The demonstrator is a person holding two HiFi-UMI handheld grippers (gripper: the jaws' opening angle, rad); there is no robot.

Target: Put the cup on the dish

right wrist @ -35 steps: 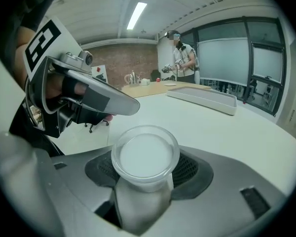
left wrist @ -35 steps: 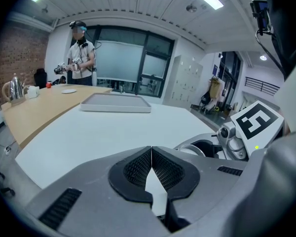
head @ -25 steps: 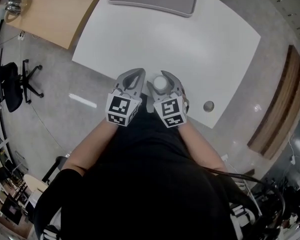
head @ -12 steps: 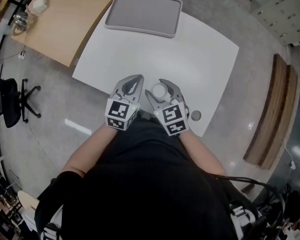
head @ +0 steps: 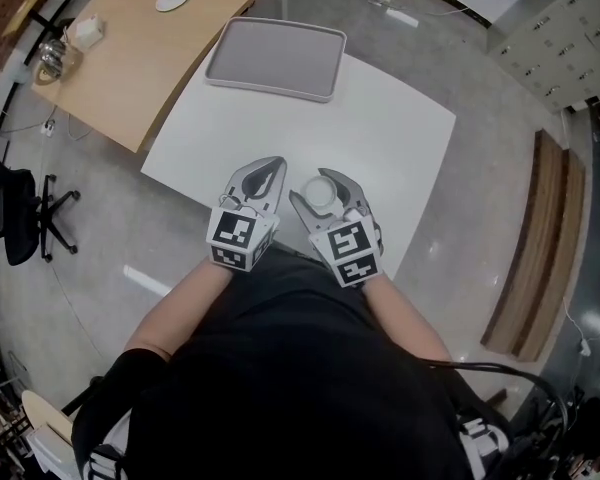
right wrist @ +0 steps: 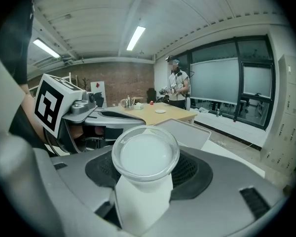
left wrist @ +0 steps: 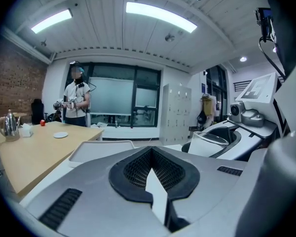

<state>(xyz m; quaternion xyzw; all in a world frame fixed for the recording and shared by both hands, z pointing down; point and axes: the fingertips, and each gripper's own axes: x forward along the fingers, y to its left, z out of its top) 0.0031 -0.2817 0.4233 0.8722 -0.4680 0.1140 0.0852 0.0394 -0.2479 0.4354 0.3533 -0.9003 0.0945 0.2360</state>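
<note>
Mid-carry: the right claw pinches the white cup over the worktop's near edge, the left claw is pressed together, empty, and the cup next needs moving forward to the grey tray, seemingly the dish.

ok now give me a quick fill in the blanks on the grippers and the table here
1. The cup is clamped between the jaws of the ___ gripper.
2. The left gripper has its jaws ___, with nothing between them.
3. The grey tray lies at the far end of the ___ table, well away from the cup.

Missing words: right; shut; white
</note>
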